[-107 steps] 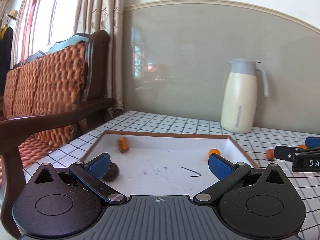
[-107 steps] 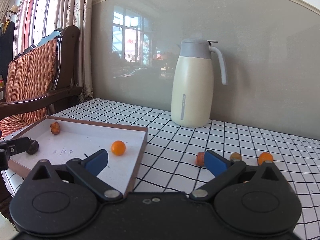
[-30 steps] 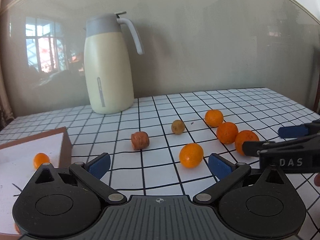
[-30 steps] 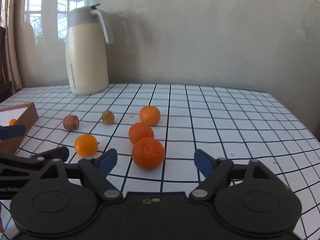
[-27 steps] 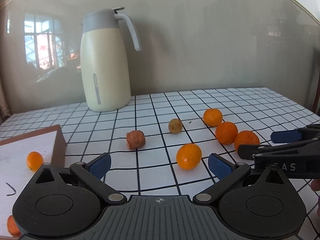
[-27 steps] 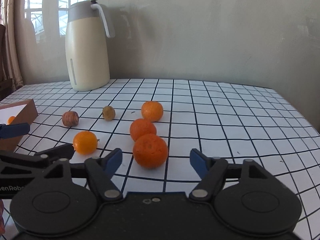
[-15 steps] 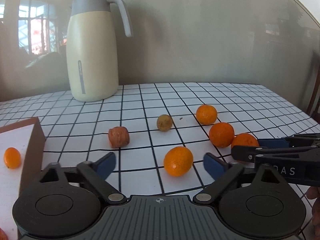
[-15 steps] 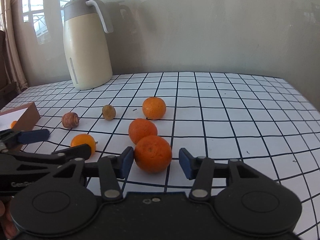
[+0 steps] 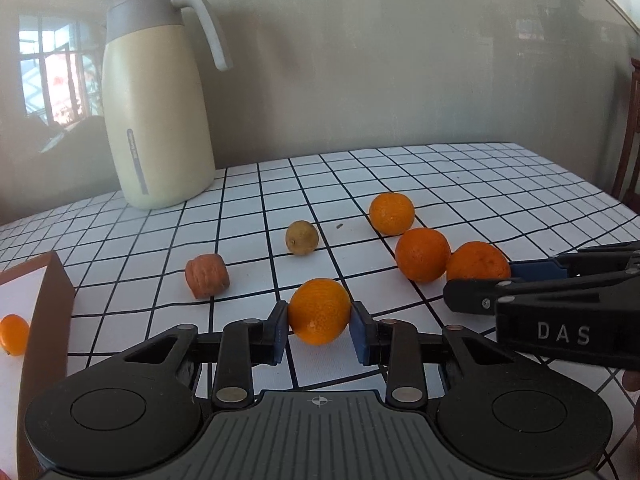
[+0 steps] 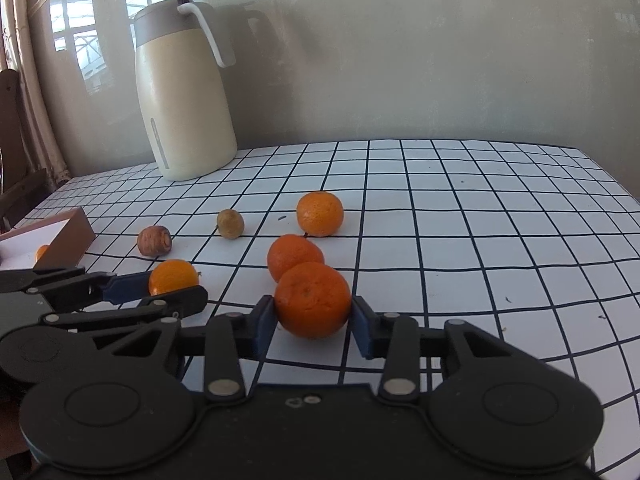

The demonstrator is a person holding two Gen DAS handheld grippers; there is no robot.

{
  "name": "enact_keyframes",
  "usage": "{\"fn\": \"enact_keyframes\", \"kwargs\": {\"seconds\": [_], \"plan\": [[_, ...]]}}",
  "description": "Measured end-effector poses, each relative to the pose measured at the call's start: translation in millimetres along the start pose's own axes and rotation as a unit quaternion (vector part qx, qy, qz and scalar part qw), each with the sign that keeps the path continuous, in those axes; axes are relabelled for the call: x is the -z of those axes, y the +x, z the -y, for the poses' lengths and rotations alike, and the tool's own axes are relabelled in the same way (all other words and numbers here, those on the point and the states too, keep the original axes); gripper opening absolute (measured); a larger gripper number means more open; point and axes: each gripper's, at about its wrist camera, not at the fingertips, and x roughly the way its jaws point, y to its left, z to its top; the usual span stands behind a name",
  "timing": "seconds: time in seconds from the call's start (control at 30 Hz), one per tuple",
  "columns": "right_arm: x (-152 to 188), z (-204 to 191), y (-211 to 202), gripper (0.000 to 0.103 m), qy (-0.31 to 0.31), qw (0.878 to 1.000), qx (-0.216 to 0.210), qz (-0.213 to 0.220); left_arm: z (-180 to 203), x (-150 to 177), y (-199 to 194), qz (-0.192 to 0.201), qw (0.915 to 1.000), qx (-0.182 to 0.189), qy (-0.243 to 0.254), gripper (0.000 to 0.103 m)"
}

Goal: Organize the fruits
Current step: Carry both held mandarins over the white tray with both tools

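Both sets of tongs, spread wide a second ago with fruit loose between the pads, are now clenched. The left gripper [image 9: 319,330] has closed its blue pads on a small orange [image 9: 319,311], which sits at table level at the centre of the left wrist view; the right gripper [image 10: 313,322] has closed on a larger tangerine [image 10: 312,299] in the same manner. Whether either fruit is lifted clear of the checked tablecloth [image 9: 472,184] is hard to judge from so low an angle. Both tools lie low and roughly level, pointing forward across the table, side by side; the right tool's fingers cross the left view at 3 o'clock, the left tool's fingers cross the right view at 9 o'clock. Left view: a second tangerine [image 9: 422,254] touches the held one at 2 o'clock, a third [image 9: 391,213] farther out at 1 o'clock, a small brownish-green fruit [image 9: 302,237] at 12, a wrinkled reddish fruit [image 9: 207,275] at 10. The brown-walled tray [image 9: 50,308] stands at 9 o'clock with a little orange fruit [image 9: 13,334] inside. The cream jug [image 9: 156,116] stands far at 11 o'clock, against the wall.
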Motion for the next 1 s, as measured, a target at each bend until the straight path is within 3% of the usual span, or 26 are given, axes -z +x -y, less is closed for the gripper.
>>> {"fn": "enact_keyframes", "kwargs": {"seconds": [0.47,0.73,1.0], "plan": [[-7,-7,-30,0.032,-0.002,1.000,0.006,0.028,-11,-2,-62,0.045,0.9990,-0.009,-0.001,0.033],[-13,-29,-46,0.032,-0.019,0.999,-0.002,0.044,-37,1,-96,0.069,0.9969,-0.035,-0.011,0.033],[-17,-60,-53,0.032,-0.043,0.997,-0.017,0.058,-74,17,-118,0.076,0.9937,-0.064,-0.052,0.033]]}}
